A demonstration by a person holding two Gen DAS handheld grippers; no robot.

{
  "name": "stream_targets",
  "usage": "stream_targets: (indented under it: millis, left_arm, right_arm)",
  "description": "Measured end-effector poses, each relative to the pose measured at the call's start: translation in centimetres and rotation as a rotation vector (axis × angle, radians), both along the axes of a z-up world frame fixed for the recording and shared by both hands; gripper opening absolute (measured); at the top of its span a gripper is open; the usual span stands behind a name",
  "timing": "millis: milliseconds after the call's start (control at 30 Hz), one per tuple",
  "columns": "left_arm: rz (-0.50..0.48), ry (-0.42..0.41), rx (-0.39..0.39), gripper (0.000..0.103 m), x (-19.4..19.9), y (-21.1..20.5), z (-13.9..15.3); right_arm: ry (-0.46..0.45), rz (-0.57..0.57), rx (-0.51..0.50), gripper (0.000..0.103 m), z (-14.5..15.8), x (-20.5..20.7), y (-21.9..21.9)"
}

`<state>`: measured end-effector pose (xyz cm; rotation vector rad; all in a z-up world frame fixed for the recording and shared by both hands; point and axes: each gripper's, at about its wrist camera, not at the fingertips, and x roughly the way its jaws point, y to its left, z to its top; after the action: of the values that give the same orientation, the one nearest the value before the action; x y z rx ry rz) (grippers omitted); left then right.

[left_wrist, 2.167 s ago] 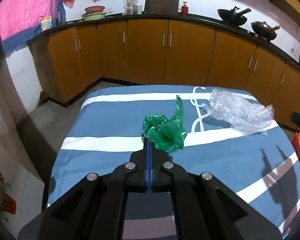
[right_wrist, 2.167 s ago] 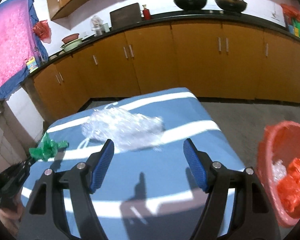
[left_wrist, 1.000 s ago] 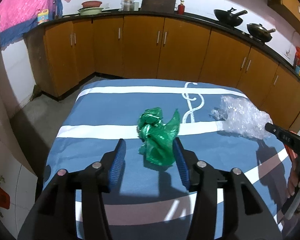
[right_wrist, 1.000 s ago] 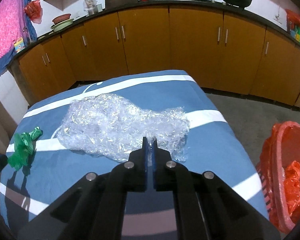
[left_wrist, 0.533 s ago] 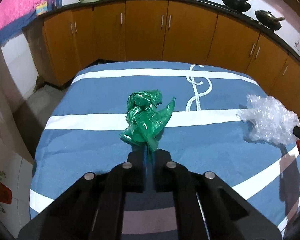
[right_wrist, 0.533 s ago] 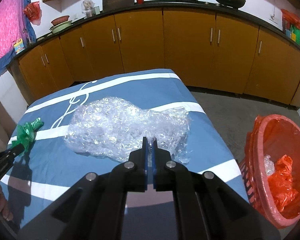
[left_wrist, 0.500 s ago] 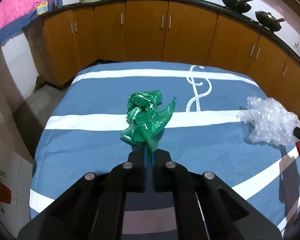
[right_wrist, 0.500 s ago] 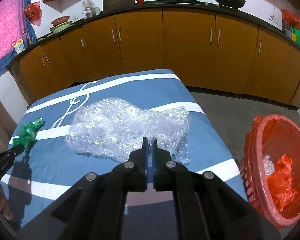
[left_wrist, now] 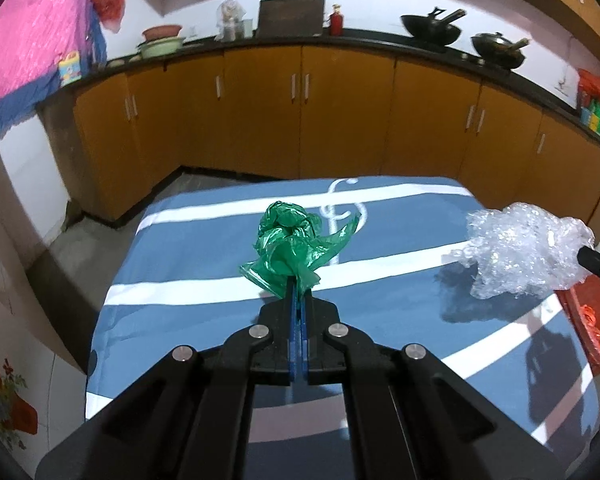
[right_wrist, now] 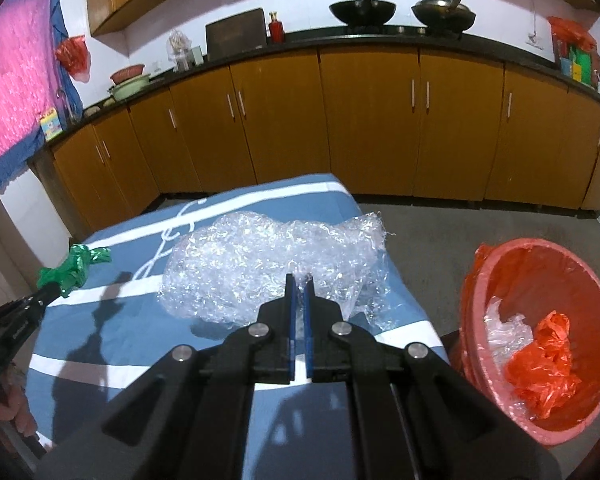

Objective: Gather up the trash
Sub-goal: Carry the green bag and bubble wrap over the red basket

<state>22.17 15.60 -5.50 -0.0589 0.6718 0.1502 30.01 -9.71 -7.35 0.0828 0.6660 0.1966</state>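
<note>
**Both grippers lifted with trash in their pinch**

While the blue-and-white striped tablecloth (left_wrist: 204,264) lies spread over the table, each gripper carries one piece of rubbish above it. Seen from the left wrist, the left gripper (left_wrist: 299,286) is clamped tight on the lower edge of the crumpled green plastic bag (left_wrist: 296,244); the blue pads meet with only the thin film between them, and the bag stands up in a bunch past the fingertips, raised off the cloth. From the right wrist the same bag (right_wrist: 74,266) shows at the tip of the left gripper near the table's left edge.

Over on the right side, the right gripper (right_wrist: 299,282) is closed on the near edge of the clear bubble wrap (right_wrist: 268,264), a narrow slit left between its blue pads where the plastic sits. That bundle hangs out in front of the fingers over the right part of the table and throws a shadow on the cloth beneath it. Just beyond the table's right edge, on the grey floor, stands the red basket (right_wrist: 480,280), lined with a red bag and already holding a scrunched orange-red bag (right_wrist: 548,360) and some clear plastic (right_wrist: 500,332).

Orange-brown cabinets (right_wrist: 372,120) run along the wall behind, with two black woks (right_wrist: 362,10) on the dark counter.
</note>
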Motion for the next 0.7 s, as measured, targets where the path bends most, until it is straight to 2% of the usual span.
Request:
stream_targets:
  millis: [300, 700]
  left_arm:
    - [-0.059, -0.053, 0.013, 0.001, -0.5, -3.3, 2.6]
    - [-0.157, -0.095, 0.015, 0.001, -0.9, -8.6, 4.4]
  right_arm:
    - [-0.065, -0.036, 0.01, 0.005, 3.3, -2.6, -2.7]
    - [-0.109, -0.139, 0.017, 0.004, 5.6, -4.9, -8.4]
